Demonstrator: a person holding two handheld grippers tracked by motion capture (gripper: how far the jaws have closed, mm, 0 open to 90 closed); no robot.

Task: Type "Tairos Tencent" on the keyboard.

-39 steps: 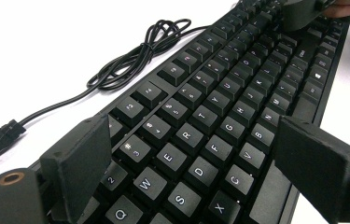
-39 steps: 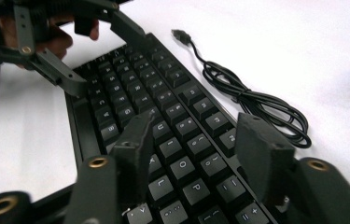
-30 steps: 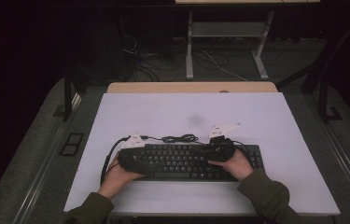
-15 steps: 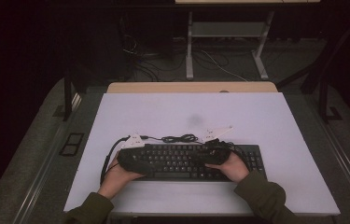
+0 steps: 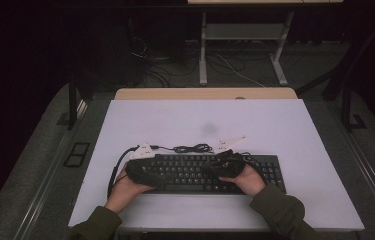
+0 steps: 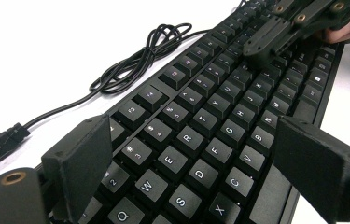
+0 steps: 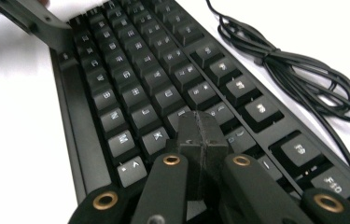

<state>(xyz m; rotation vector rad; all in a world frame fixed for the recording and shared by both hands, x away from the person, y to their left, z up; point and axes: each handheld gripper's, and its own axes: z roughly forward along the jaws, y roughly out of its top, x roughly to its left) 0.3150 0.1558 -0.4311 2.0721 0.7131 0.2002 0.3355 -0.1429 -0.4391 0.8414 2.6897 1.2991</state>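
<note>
Scene: we sit at a white table (image 5: 295,130) with a black keyboard (image 5: 195,172) lying flat near its front edge, its long side running across in front of us.
Keyboard cable: a black cable (image 6: 135,60) lies in a loose coil on the table just behind the key rows, apart from both tools.
Left gripper: our left gripper (image 6: 191,163) hangs over the letter keys at the keyboard's left end with its jaws spread wide and nothing between the pads; the left gripper view shows Q, W, E, S, D and their neighbours in the gap.
Right gripper: our right gripper (image 7: 203,133) has its two pads pressed flat together, grasping nothing, forming one blunt tip that points down at the keys around K and the comma key; whether it touches a cap we cannot tell.
Hands: in the high view both hands rest at the keyboard's front edge, the right hand (image 5: 245,177) near the middle of the board, the left hand (image 5: 125,185) at the left end.
Step in hand: by our reading, we are pressing keys with the clenched right tip while the left tool waits over its own half.
Next move: it calls for a short, straight push onto one cap, with the tip centred so that it does not catch a neighbouring key, then a clean lift.
</note>
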